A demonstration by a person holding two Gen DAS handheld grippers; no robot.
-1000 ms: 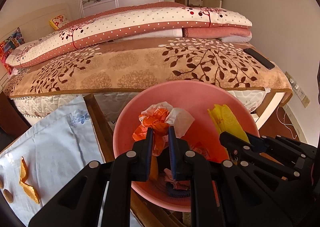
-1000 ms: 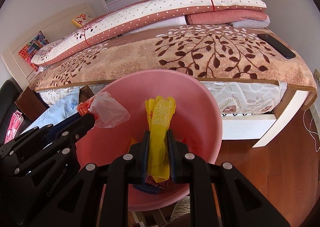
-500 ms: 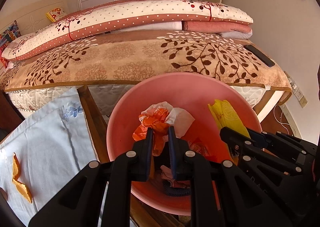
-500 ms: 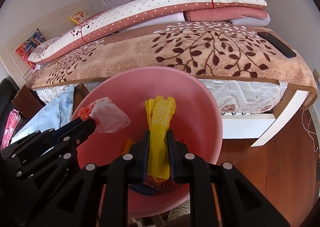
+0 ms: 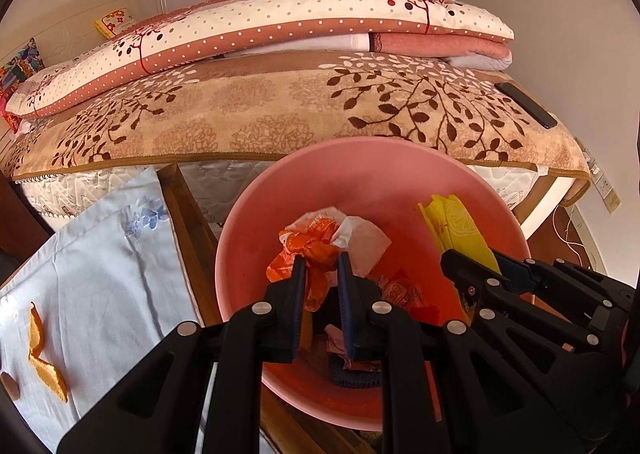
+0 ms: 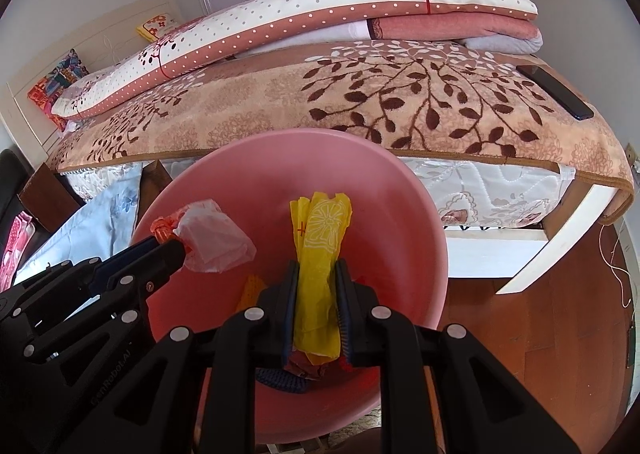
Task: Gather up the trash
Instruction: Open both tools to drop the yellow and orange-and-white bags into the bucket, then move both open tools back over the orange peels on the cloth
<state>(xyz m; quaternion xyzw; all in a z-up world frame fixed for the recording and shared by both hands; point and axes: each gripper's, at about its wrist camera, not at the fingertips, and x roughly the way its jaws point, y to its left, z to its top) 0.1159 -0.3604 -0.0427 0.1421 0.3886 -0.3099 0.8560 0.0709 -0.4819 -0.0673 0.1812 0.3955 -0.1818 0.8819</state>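
Left gripper (image 5: 322, 266), jaws opening, pinches one orange wrapper (image 5: 308, 254) over our pink bin (image 5: 240, 254); two peels (image 5: 44, 358) lie at eight o'clock. Right gripper (image 6: 317, 274) clamps one yellow wrapper (image 6: 320, 254) above the same bin, at six o'clock.

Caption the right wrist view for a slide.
Right gripper holds a yellow wrapper over the pink bin.

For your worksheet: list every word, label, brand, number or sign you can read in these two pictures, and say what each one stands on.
"GenRobot.AI": embossed on the body of the left gripper, seen in the right wrist view; faint but legible.
Red marks on the yellow wrapper: too small to read.
White print on the orange wrapper: crumpled, unreadable.
Print on the wrappers at the bottom of the pink bin: blurred, unreadable.
Nothing else legible.
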